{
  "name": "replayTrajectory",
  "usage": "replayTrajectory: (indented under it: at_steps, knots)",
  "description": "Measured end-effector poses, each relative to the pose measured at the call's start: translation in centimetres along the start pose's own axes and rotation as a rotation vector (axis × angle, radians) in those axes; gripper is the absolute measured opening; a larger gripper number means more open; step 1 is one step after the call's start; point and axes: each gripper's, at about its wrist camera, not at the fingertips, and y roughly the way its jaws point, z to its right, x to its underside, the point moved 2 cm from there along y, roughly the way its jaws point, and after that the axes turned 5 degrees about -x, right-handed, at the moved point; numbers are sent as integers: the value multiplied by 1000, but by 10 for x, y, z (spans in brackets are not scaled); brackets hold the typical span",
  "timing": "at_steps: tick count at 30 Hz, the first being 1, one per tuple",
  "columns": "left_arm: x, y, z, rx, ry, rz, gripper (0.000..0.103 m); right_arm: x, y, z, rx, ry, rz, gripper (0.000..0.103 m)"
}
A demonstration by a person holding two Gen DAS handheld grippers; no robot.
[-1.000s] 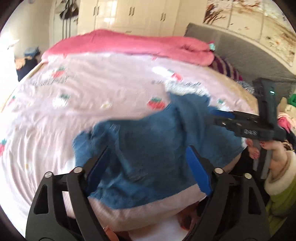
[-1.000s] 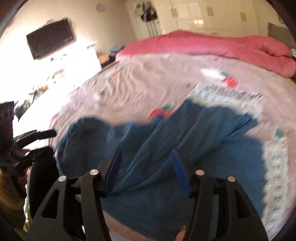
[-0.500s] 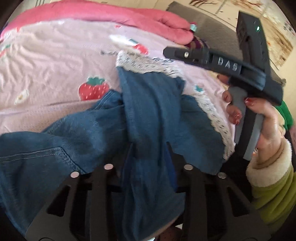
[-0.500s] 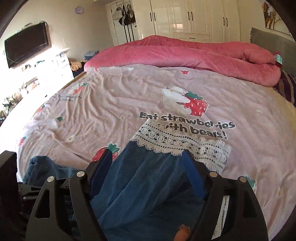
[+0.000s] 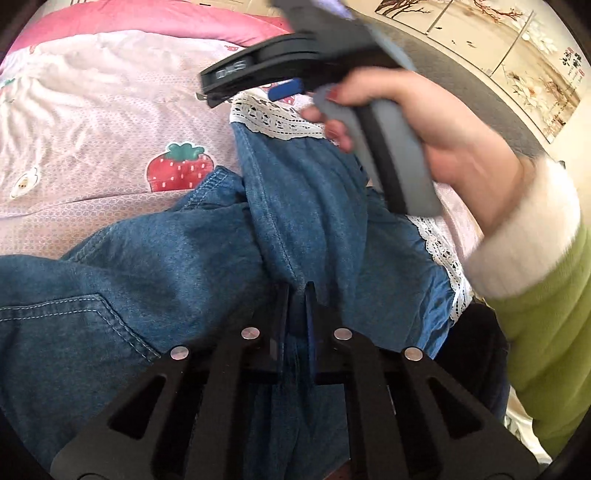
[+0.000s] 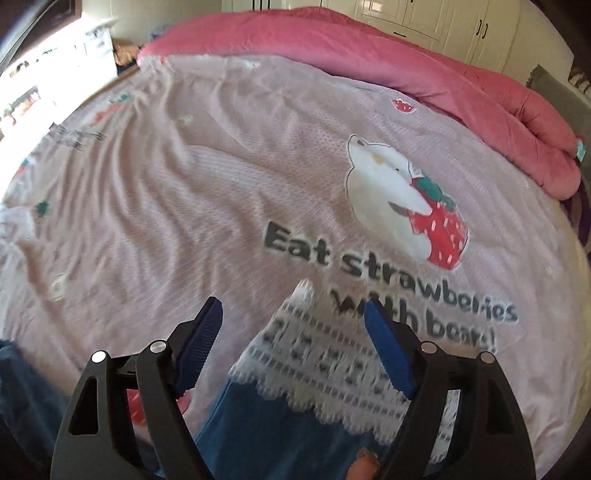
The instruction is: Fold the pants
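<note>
On bed, left gripper (image 5: 296, 295) now clamped on pants (image 5: 166, 266) fold; right gripper (image 6: 291, 347) fingers apart, moved up over lace hem (image 6: 325, 354) — leg laid out, fold underway.

loc: home bedroom | bed w/ strawberry sheet (image 6: 258, 166) | pink duvet (image 6: 369, 62) | wardrobes (image 6: 443, 18)

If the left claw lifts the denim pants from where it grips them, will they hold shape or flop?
Likely flop: the denim pants already bunch in soft ridges where the left claw is shut on a fold. The lace hem looks thin and would probably trail. The bedsheet wrinkles, so dragging may pull it.
</note>
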Motion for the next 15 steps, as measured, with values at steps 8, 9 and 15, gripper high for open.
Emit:
replayTrajectory:
  at_steps: [8,9,15]
  knots:
    - [3,8,2,-7,18,2,3,10,-30,27,-116,58,15,7]
    - [3,7,3,-9,20,4,2,13,-41,33,-135,73,40,7]
    - [1,-9,9,-1,37,46,0,60,-143,87,-211,203,240,7]
